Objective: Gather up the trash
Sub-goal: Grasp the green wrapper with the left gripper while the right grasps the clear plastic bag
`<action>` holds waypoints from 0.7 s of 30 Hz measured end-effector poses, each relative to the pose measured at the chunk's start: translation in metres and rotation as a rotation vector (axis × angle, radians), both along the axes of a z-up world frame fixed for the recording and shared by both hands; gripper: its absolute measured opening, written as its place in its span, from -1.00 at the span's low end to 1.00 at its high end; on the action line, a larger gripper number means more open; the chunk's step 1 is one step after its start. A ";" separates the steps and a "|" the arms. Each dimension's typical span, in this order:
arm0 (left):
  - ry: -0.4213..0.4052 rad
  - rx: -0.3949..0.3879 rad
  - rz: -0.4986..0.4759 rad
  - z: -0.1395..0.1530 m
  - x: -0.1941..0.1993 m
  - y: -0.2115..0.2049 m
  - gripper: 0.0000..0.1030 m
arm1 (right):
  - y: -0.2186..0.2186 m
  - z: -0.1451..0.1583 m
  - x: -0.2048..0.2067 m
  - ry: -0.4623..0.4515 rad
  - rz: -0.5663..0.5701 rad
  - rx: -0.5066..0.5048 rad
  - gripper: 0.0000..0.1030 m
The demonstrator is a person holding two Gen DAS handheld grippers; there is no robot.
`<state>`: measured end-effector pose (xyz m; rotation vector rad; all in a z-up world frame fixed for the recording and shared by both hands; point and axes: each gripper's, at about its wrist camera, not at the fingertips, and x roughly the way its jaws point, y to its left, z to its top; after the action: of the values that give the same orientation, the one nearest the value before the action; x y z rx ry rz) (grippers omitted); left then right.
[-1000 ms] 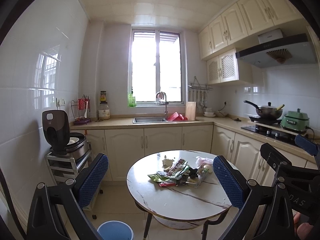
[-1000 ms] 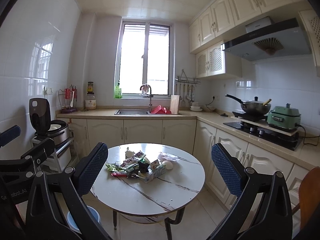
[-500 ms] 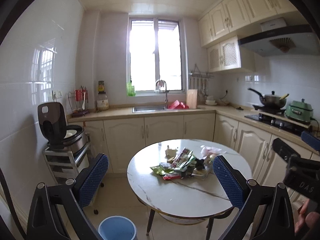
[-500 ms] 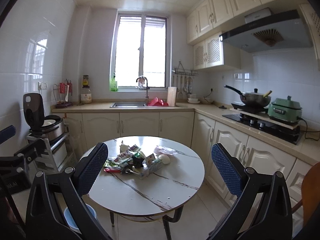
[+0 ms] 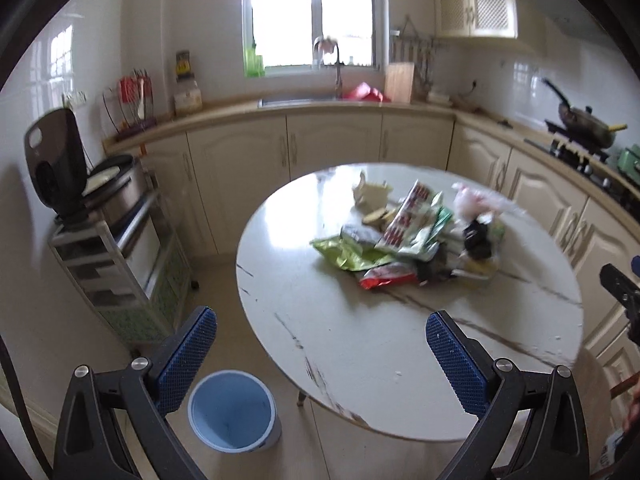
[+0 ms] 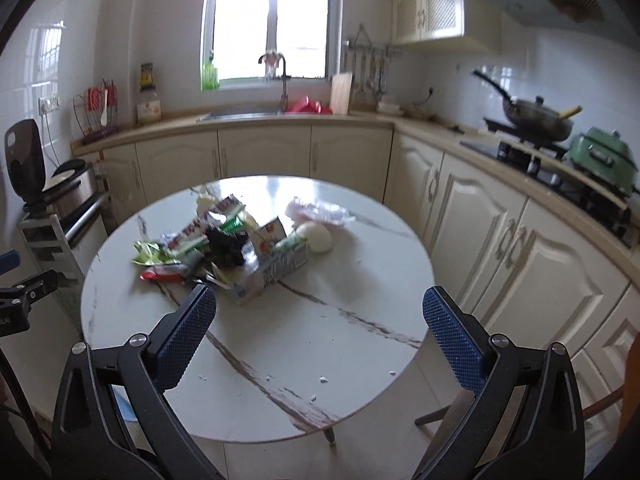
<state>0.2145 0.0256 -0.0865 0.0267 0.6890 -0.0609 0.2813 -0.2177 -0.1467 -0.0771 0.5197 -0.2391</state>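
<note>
A heap of trash (image 5: 416, 236) lies on a round white marble table (image 5: 360, 360): green and red wrappers, a carton, a black crumpled piece, a clear bag. In the right wrist view the same heap (image 6: 224, 248) sits left of centre on the table (image 6: 320, 352), with a white round lump (image 6: 318, 237) beside it. A blue bin (image 5: 233, 414) stands on the floor by the table's near left side. My left gripper (image 5: 320, 360) is open and empty, above the table's near edge. My right gripper (image 6: 320, 334) is open and empty, short of the heap.
Cream cabinets and a counter (image 5: 320, 108) run along the back and right walls, with a sink under the window. A rice cooker on a shelf cart (image 5: 104, 216) stands at the left. A wok and a green pot (image 6: 600, 156) sit on the stove at the right.
Both grippers have moved forward and tilted down toward the table. The trash heap and the blue bin now look larger and closer. The jaws stayed open.
</note>
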 end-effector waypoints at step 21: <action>0.212 -0.034 -0.022 -0.073 0.275 -0.021 0.85 | -0.076 -0.039 0.146 0.141 -0.021 0.096 1.00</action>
<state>0.4897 0.0042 -0.1598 -0.0047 0.8997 -0.0970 0.4274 -0.2940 -0.1854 0.0052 0.6721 -0.2302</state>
